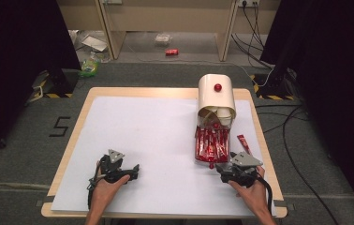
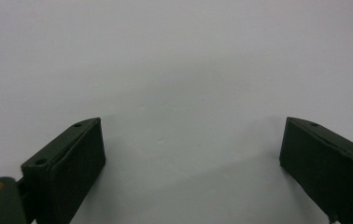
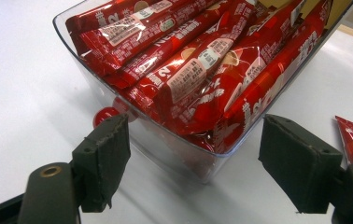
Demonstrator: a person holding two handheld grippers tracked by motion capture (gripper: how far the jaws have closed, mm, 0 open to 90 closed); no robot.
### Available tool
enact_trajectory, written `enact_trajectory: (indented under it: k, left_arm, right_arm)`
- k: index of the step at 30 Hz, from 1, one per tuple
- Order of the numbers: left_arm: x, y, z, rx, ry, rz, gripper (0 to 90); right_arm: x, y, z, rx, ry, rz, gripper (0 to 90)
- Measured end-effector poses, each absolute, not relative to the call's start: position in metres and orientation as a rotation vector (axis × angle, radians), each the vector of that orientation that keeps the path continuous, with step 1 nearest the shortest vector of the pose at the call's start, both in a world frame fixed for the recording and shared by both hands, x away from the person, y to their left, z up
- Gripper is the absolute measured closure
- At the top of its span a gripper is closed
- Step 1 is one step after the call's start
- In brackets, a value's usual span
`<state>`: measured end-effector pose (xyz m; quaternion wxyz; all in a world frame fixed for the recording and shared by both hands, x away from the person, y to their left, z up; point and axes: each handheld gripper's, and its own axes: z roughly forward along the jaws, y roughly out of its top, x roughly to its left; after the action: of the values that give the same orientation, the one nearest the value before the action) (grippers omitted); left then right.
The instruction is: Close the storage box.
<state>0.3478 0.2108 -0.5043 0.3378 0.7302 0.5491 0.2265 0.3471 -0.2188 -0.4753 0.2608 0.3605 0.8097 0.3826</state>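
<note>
From above, I see my left gripper (image 1: 130, 169) resting on the bare white sheet that covers the table (image 1: 67, 159), near its front edge and well apart from everything else; in the left gripper view its fingers (image 2: 74, 163) stand wide apart over plain white surface, holding nothing. Farther right, a cream-coloured dispenser (image 1: 217, 95) with a red knob (image 1: 217, 87) stands toward the back of the table, and a clear drawer (image 1: 211, 145) packed with red sachet sticks (image 1: 212, 140) is pulled out in front of it. My right gripper (image 1: 222, 168) sits just before the drawer's front wall. In the right gripper view, the fingers (image 3: 107, 149) are spread wide on either side of the drawer's (image 3: 174, 149) front corner, gripping nothing, with the drawer's small red knob (image 3: 103, 115) just beside the left finger. One loose red sachet (image 1: 243, 143) lies on the table just right of the drawer.
</note>
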Motion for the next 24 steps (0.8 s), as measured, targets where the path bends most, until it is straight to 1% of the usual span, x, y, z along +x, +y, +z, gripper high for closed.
enact_trajectory:
  k: [24]
  left_arm:
    - [0.348, 0.211, -0.504, 1.906, 1.430, 0.591, 6.0]
  right_arm:
    - [0.359, -0.223, -0.471, 1.038, 2.075, 1.112, 26.3]
